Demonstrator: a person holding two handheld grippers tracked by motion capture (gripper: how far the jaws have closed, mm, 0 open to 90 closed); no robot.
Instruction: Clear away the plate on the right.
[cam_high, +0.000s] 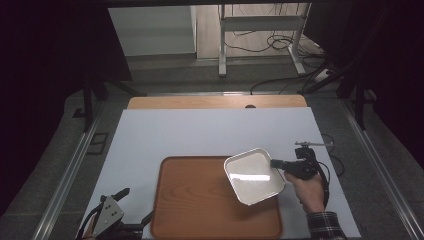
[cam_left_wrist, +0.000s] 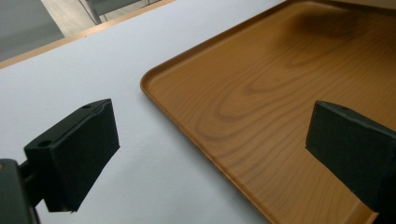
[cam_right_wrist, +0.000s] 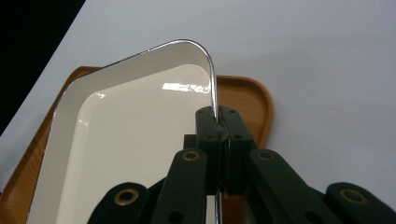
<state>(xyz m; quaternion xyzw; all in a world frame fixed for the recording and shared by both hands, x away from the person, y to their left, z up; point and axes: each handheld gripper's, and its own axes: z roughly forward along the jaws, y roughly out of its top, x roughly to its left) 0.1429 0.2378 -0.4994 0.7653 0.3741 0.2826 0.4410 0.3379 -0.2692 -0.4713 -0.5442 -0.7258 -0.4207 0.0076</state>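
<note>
White enamel catches the light: a square dish (cam_high: 254, 176) with a thin metal rim hangs over the right part of a wooden serving tray (cam_high: 200, 200), its right edge pinched by the right gripper (cam_high: 275, 163). In the right gripper view the two black jaws are closed flat on that rim, with the dish (cam_right_wrist: 121, 140) stretching away to the left and a rounded corner of the tray (cam_right_wrist: 247, 100) showing behind it. The dish looks tilted and part of it reaches out past the tray's right edge over the pale table cover (cam_high: 210, 132); I cannot tell whether its underside touches the wood anywhere.

The left gripper (cam_high: 131, 206) sits low at the near left corner of the tray, holding nothing. In its own view the jaws stand wide apart, one over the table cover (cam_left_wrist: 93, 70), the other over the tray's (cam_left_wrist: 261, 93) grained wood, with the tray's raised lip running between them.

The step in hand, as I read it, is carrying the dish onto the tray, and it is partway done: the dish is gripped but not yet settled. The next move calls for bringing it further left so its whole base lies inside the tray's lip, levelling it, lowering it until it rests flat, and only then easing the jaws off the rim. An edge grip on a smooth dish may let it swing, so the lowering wants a slow hand.
</note>
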